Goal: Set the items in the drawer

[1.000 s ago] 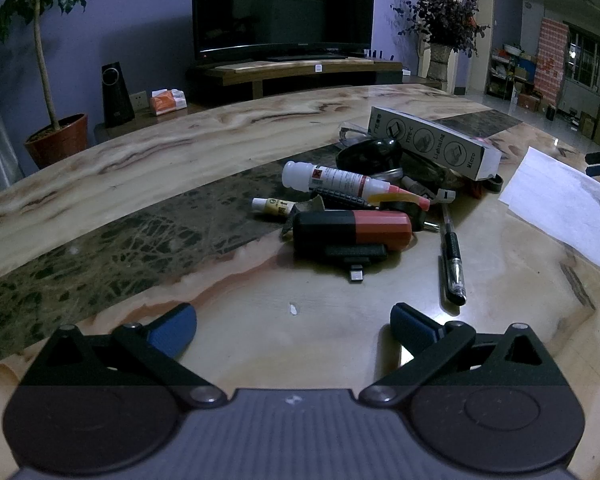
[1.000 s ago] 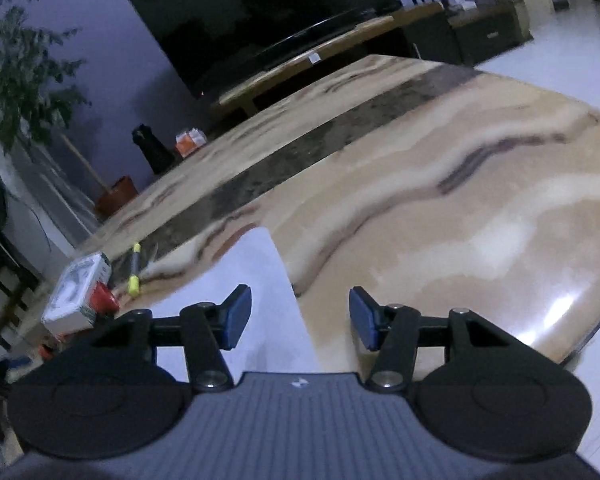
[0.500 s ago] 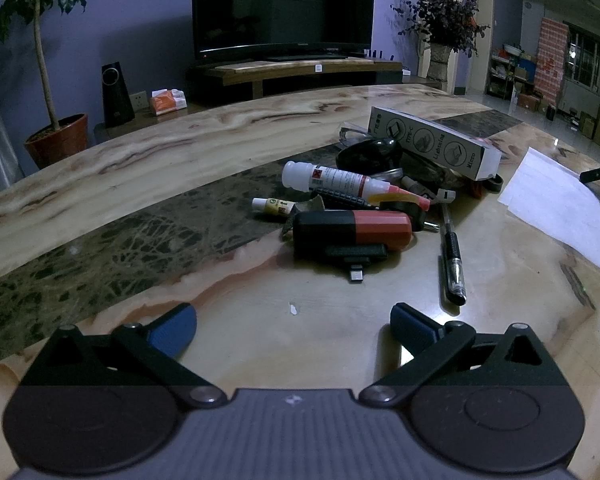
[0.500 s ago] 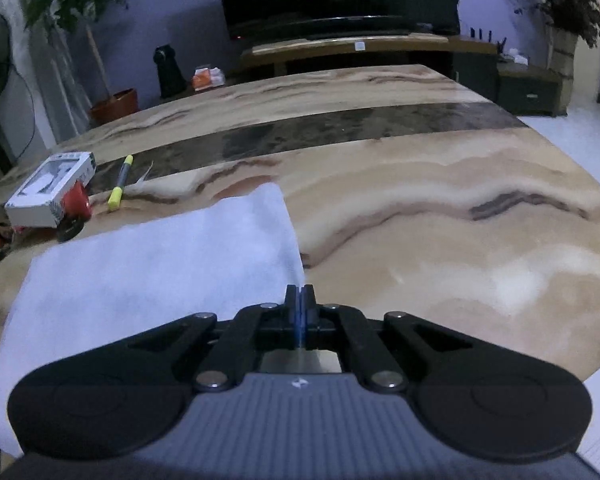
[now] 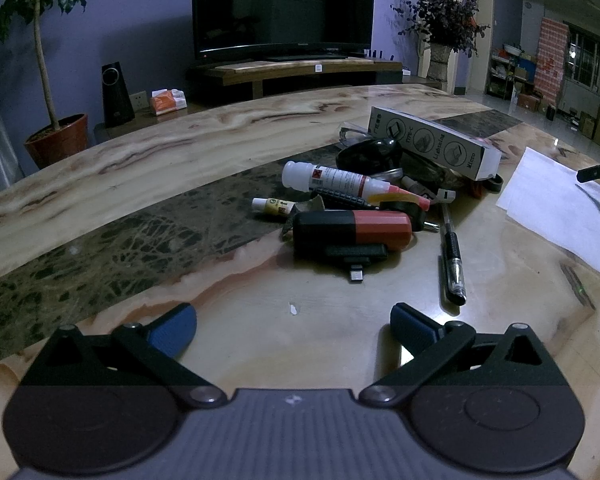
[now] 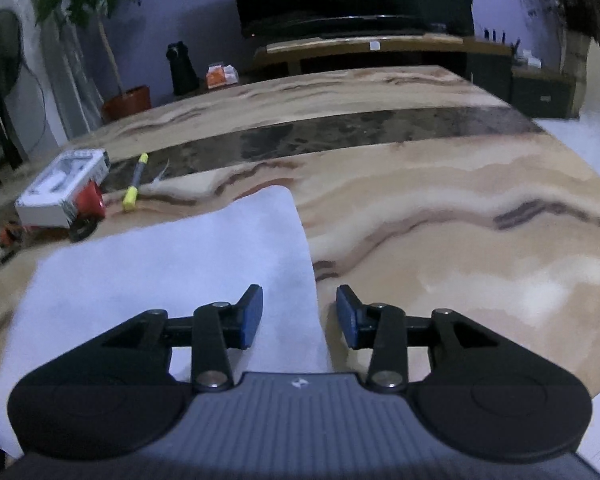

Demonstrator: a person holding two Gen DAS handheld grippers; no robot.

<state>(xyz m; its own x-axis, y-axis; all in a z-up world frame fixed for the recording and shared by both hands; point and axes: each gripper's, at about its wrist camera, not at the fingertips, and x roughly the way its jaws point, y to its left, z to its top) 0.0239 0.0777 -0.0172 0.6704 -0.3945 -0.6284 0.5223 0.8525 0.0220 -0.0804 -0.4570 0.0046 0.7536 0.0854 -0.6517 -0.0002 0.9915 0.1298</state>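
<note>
A heap of small items lies on the marble table point(image 5: 140, 168): a black and red case point(image 5: 350, 230), a white glue bottle with a red tip point(image 5: 336, 180), a black pen point(image 5: 451, 258), a small tube point(image 5: 274, 207) and a long grey box point(image 5: 432, 142). My left gripper point(image 5: 294, 326) is open, low over the table, a short way in front of the heap. My right gripper point(image 6: 299, 316) is open above the right edge of a white sheet point(image 6: 172, 272), with nothing between its fingers. No drawer is in view.
In the right wrist view a white box point(image 6: 62, 188), a red object point(image 6: 90, 200) and a yellow marker point(image 6: 134, 186) lie at the far left. A TV point(image 5: 284, 4) on a low stand, a potted plant point(image 5: 56, 140) and a speaker point(image 5: 117, 94) stand beyond the table.
My right gripper swung round toward the white sheet, shut half a second ago, and has now opened again over the sheet's right edge. The left gripper has stayed still.
</note>
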